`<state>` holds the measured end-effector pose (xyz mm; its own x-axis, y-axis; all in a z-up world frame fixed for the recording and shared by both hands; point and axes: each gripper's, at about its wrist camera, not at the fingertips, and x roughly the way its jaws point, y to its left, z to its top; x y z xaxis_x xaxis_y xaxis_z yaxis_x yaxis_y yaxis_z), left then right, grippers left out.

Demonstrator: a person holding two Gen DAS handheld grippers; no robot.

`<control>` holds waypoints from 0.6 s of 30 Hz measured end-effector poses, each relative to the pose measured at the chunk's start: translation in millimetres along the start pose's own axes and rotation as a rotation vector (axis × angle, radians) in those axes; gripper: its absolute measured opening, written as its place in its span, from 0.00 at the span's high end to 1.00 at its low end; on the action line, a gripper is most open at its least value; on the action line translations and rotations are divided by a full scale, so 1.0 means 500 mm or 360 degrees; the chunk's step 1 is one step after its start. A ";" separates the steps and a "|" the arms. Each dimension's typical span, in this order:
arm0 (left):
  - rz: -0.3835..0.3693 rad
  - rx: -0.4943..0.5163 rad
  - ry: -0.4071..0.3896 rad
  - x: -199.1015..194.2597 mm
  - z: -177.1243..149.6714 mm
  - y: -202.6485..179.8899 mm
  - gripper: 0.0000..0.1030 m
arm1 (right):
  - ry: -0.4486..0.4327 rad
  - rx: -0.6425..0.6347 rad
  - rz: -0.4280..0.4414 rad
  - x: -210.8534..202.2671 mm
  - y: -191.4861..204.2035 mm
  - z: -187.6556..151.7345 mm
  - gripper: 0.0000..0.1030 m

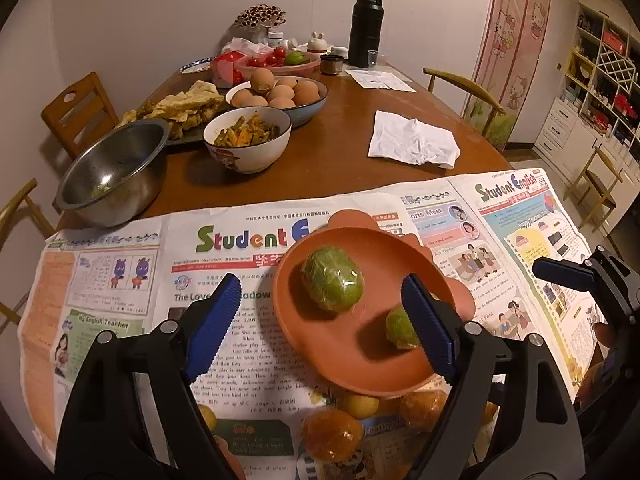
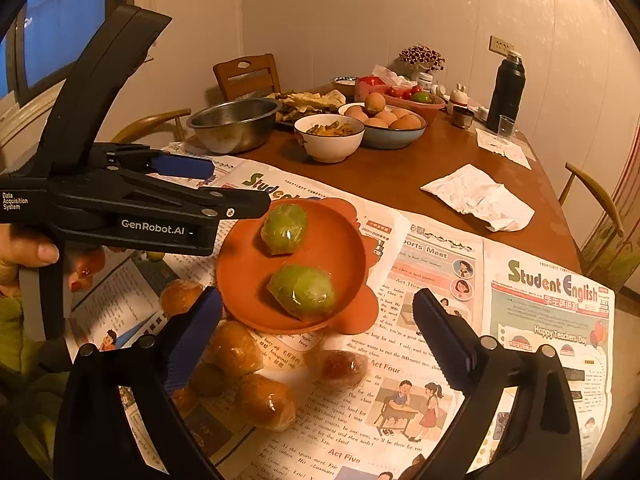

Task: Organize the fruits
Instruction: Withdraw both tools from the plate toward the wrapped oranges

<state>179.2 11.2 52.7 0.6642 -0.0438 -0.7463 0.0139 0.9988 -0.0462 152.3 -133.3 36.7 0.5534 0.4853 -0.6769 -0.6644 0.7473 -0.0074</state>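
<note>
Two green fruits are seen in the orange plate [image 2: 248, 264], which is set on the newspapers [image 2: 440, 280] near the front edge of the table [image 2: 400, 168]; one green fruit [image 2: 285, 229] lies toward the far side of the plate and the other green fruit [image 2: 302, 291] lies toward the near side, and the two are a little apart. Each is wrapped in shiny clear film.

The orange fruits [image 2: 236, 346] are not in the plate; they are left in a loose bunch on the newspapers, just beside the plate's near rim, and one reddish wrapped fruit [image 2: 340, 366] lies by itself a little to the right of them.

The right gripper [image 2: 318, 328] is held wide and nothing is held in it; the left gripper [image 1: 320, 320] is also spread wide and empty, and it is held over the plate.

The coming move is judged to turn on one thing: the orange bunch lies low and to the left, between the right gripper's fingers and very close to its left finger, so the right gripper is taken to be nearer. The fruits are round, so no long side needs to be lined up. It cannot be told for sure how many oranges are in the bunch, since some are hidden behind the finger.
</note>
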 end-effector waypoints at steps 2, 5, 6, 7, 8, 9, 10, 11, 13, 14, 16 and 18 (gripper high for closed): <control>0.0006 -0.0003 -0.0003 -0.006 -0.005 0.001 0.25 | -0.0001 -0.0008 -0.0001 -0.003 0.006 -0.002 0.07; 0.0011 -0.0008 -0.0009 -0.014 -0.010 0.004 0.23 | -0.0005 -0.0019 -0.0002 -0.007 0.012 -0.004 0.06; 0.0012 -0.0009 -0.0012 -0.017 -0.012 0.004 0.22 | -0.0007 -0.0020 -0.0005 -0.008 0.013 -0.004 0.06; 0.0015 -0.0009 -0.0014 -0.020 -0.014 0.003 0.21 | -0.0006 -0.0022 -0.0004 -0.009 0.014 -0.005 0.06; 0.0016 -0.0011 -0.0013 -0.021 -0.015 0.003 0.21 | -0.0006 -0.0026 -0.0002 -0.010 0.016 -0.006 0.06; 0.0016 -0.0011 -0.0017 -0.025 -0.018 0.003 0.20 | -0.0007 -0.0027 -0.0005 -0.011 0.018 -0.007 0.06; 0.0017 -0.0011 -0.0018 -0.027 -0.019 0.002 0.20 | -0.0005 -0.0028 -0.0004 -0.012 0.020 -0.009 0.06; 0.0020 -0.0011 -0.0020 -0.029 -0.021 0.002 0.19 | -0.0005 -0.0030 -0.0003 -0.013 0.022 -0.010 0.06; 0.0020 -0.0016 -0.0021 -0.033 -0.026 0.001 0.18 | -0.0007 -0.0033 -0.0005 -0.017 0.024 -0.013 0.05; 0.0022 -0.0019 -0.0019 -0.035 -0.027 0.000 0.16 | -0.0008 -0.0035 -0.0005 -0.018 0.025 -0.014 0.05; 0.0027 -0.0018 -0.0021 -0.039 -0.032 -0.001 0.14 | -0.0008 -0.0035 -0.0013 -0.019 0.027 -0.015 0.05; 0.0030 -0.0021 -0.0021 -0.043 -0.036 -0.001 0.13 | -0.0010 -0.0036 -0.0016 -0.021 0.029 -0.016 0.05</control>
<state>151.5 11.5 56.8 0.6741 -0.0244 -0.7382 -0.0088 0.9991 -0.0411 133.0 -131.4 37.6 0.5629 0.4809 -0.6722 -0.6699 0.7418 -0.0304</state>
